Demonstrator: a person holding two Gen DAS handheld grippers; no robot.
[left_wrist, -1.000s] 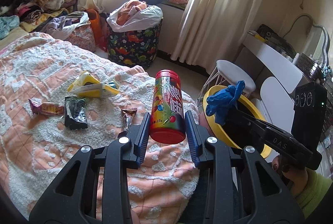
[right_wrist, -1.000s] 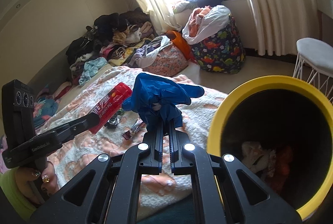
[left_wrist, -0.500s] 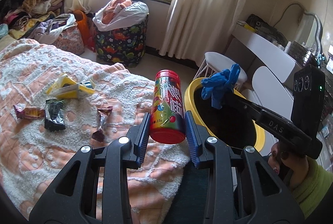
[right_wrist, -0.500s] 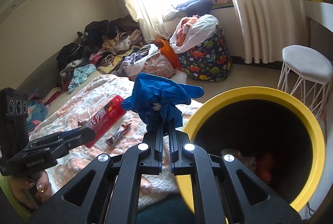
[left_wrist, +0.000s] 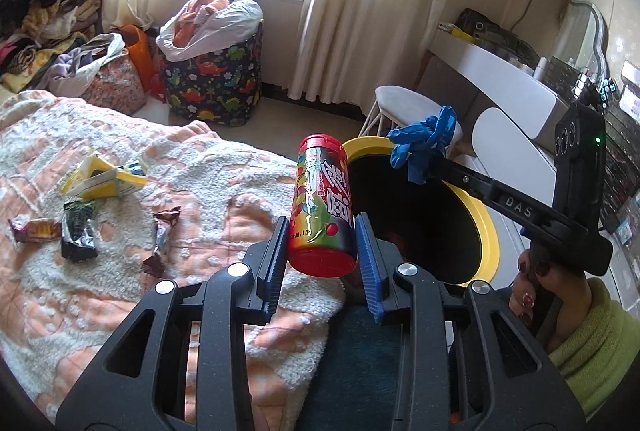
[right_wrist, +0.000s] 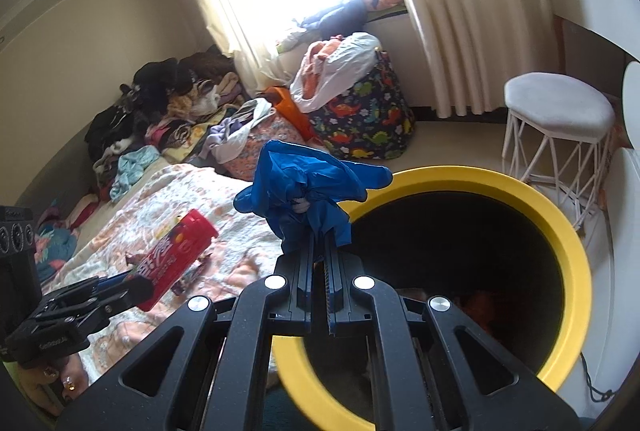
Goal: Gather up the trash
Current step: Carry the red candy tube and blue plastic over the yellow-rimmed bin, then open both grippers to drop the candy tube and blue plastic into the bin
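The red candy canister (left_wrist: 323, 207) is sitting upright between the 2 blue pads of the left gripper (left_wrist: 322, 251), whose jaws are standing partly apart and pressing on its lower sides, just beside the near rim of the yellow bin (left_wrist: 486, 227) and over the blanket's edge. The crumpled blue glove (right_wrist: 306, 191) is sticking up from the right gripper (right_wrist: 319, 251), whose jaws are squeezed together on the glove's lower end, and it is hanging above the bin's rim (right_wrist: 560, 231) on the side toward the bed. Inside the bin some pale and reddish scraps are lying at the dark bottom, too dim to name. On the peach-and-white blanket (left_wrist: 200, 175), farther from the bin than the canister, 4 loose pieces are lying: a brown wrapper (left_wrist: 160, 239) nearest the bin, then a dark foil packet (left_wrist: 78, 231), a yellow carton (left_wrist: 102, 179) and a pink wrapper (left_wrist: 34, 230). Beyond the bin a white stool (right_wrist: 558, 119) is standing, and across the floor a dinosaur-print hamper (left_wrist: 214, 79) is sitting below the bright window. A hand in a green sleeve (left_wrist: 600, 347) is gripping the right tool's handle.
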